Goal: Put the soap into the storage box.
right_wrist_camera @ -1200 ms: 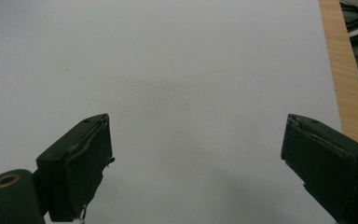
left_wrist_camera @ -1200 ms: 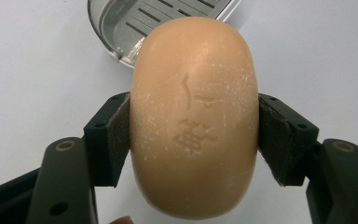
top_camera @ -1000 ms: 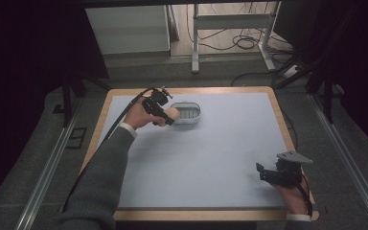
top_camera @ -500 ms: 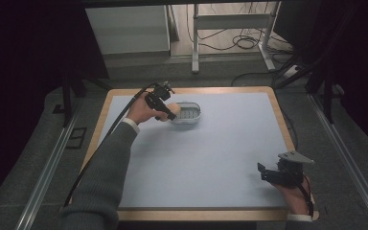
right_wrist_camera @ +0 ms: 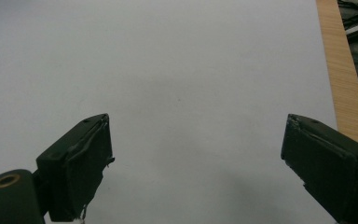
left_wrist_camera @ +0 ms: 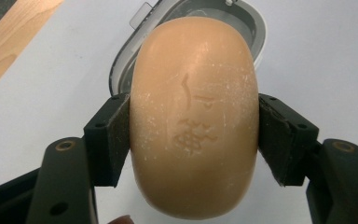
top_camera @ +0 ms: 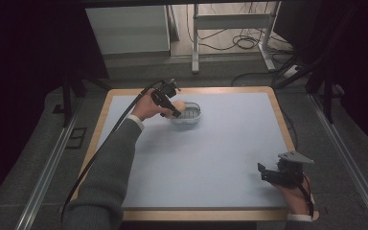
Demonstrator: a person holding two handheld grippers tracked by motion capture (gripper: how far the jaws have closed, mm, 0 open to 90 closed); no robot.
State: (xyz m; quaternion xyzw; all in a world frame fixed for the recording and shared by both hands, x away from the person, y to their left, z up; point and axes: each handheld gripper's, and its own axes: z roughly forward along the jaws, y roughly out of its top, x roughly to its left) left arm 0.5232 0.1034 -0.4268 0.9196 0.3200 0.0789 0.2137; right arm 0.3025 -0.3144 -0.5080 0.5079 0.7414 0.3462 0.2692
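- One soap (left_wrist_camera: 193, 116): an oval, peach-tan bar with a smooth, rounded face dusted with pale flecks.
- A mark is pressed into the soap's face, a curved stroke above a small cluster of shapes; it cannot be read as writing.
- The left gripper (left_wrist_camera: 193, 135) has its fingers (left_wrist_camera: 109, 135) clamped on the soap's two long sides, holding it just above the dish (left_wrist_camera: 121, 70).
- One dish: pale grey, oval, with a raised rim and a small tab at one end; it sits on the bench (top_camera: 220, 153) toward the far left part.
- In the high view the soap (top_camera: 178, 105) is at the dish's (top_camera: 191, 117) left edge, under the left gripper (top_camera: 171, 109).
- The right gripper (right_wrist_camera: 196, 163), far from the dish at the bench's near right corner, has its fingers (right_wrist_camera: 79, 163) wide apart over bare blue-grey surface.
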